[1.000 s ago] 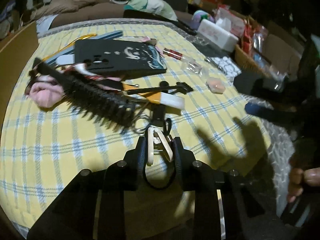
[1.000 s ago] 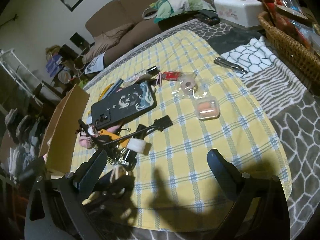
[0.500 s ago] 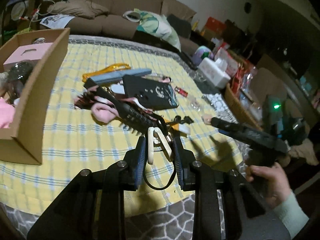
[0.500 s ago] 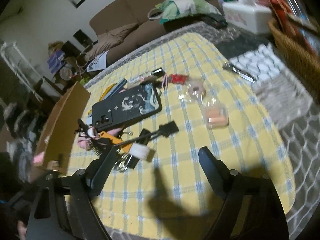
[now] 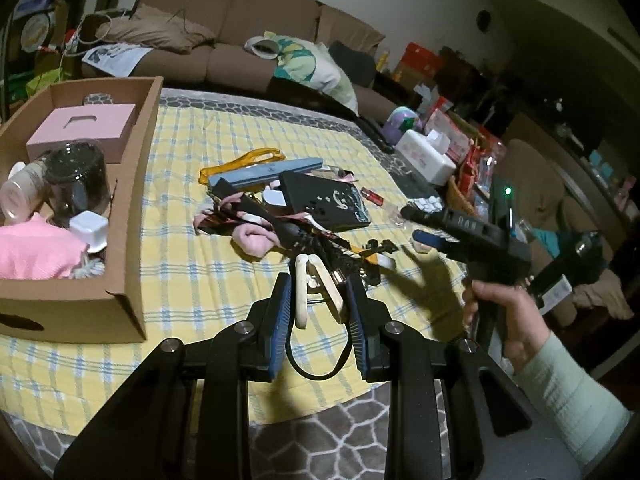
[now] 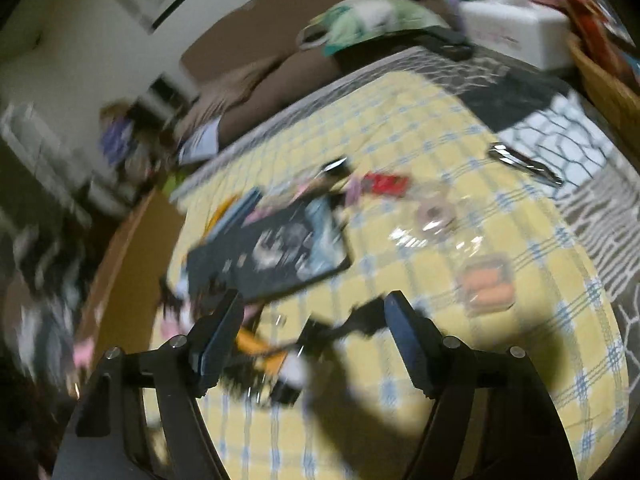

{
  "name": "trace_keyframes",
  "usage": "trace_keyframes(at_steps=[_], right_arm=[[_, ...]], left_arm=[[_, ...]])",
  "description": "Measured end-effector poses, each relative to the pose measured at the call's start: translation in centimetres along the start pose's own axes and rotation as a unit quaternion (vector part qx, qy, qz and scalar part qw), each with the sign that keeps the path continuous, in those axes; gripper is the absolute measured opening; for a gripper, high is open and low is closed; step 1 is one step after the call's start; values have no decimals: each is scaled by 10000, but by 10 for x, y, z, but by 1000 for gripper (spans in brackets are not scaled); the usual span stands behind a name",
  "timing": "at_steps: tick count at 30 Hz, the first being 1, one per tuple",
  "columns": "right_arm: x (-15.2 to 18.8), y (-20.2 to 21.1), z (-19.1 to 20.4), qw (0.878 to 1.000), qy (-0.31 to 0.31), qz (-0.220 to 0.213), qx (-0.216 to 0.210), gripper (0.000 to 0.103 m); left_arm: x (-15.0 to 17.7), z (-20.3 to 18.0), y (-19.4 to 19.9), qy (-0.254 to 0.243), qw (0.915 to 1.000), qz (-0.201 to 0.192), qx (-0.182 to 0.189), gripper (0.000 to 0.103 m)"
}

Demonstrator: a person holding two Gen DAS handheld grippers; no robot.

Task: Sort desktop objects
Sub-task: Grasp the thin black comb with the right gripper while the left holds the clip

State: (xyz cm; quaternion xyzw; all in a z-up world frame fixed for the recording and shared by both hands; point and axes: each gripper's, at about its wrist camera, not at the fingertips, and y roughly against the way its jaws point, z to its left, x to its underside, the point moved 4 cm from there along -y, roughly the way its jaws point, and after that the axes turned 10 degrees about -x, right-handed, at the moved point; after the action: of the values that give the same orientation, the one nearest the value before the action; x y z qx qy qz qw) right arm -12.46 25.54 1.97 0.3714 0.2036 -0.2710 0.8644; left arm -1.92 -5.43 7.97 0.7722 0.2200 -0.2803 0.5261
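Observation:
My left gripper [image 5: 318,300] is shut on a cream hair clip [image 5: 302,292] with a black elastic loop [image 5: 320,372] hanging from it, held above the yellow checked cloth [image 5: 192,280]. A cardboard box [image 5: 136,208] stands to its left. The pile beyond holds a black phone case [image 5: 324,204], a hairbrush [image 5: 294,236] and a blue nail file [image 5: 268,170]. My right gripper [image 6: 312,316] hovers over the near end of that pile. Its jaws are closing and the pads press on nothing. The left wrist view shows the right gripper [image 5: 420,224] held by a hand [image 5: 500,312].
Inside the box sit a pink box [image 5: 84,128], a dark jar [image 5: 76,180] and pink cloth [image 5: 36,248]. A clear case with orange contents [image 6: 486,288], nail clippers [image 6: 524,164] and a red item [image 6: 384,184] lie on the cloth. A tissue box [image 6: 512,32] and wicker basket [image 6: 608,80] stand at the right.
My left gripper rose and drew back from the pile with the clip, bringing the box into view. The right gripper's jaws narrowed as it moved over the pile, and its view is blurred.

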Motion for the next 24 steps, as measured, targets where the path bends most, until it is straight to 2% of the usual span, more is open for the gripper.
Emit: trace_keyframes(at_steps=[2, 5, 7, 8, 9, 12, 15, 19, 24], right_arm=[[-5, 2, -9, 9995, -273, -100, -97, 75], [-6, 5, -1, 9994, -255, -19, -242, 75], [-2, 5, 11, 9969, -402, 181, -655, 75], [3, 6, 16, 9925, -600, 205, -1046, 75], [7, 5, 21, 9873, -810, 260, -1342, 75], [28, -4, 21, 9683, -1551, 559, -1876, 75], [39, -15, 17, 9571, -1944, 718, -2025, 73], [40, -30, 9, 9452, -2321, 707, -2185, 59], [43, -45, 4, 9368, -2626, 770, -2182, 55]], left_arm=[[0, 4, 1, -10, 10000, -44, 54, 25], [2, 7, 1, -44, 9999, -130, 97, 25], [3, 9, -1, -62, 9998, -155, 111, 25], [3, 10, -3, -35, 9998, -132, 150, 25], [3, 11, -4, 17, 9998, -95, 195, 25], [2, 12, -6, 102, 9995, -49, 304, 25], [1, 9, -2, 55, 9993, -105, 349, 25], [3, 8, -1, 75, 9993, -88, 369, 25], [4, 9, -2, 121, 9993, -50, 364, 25]])
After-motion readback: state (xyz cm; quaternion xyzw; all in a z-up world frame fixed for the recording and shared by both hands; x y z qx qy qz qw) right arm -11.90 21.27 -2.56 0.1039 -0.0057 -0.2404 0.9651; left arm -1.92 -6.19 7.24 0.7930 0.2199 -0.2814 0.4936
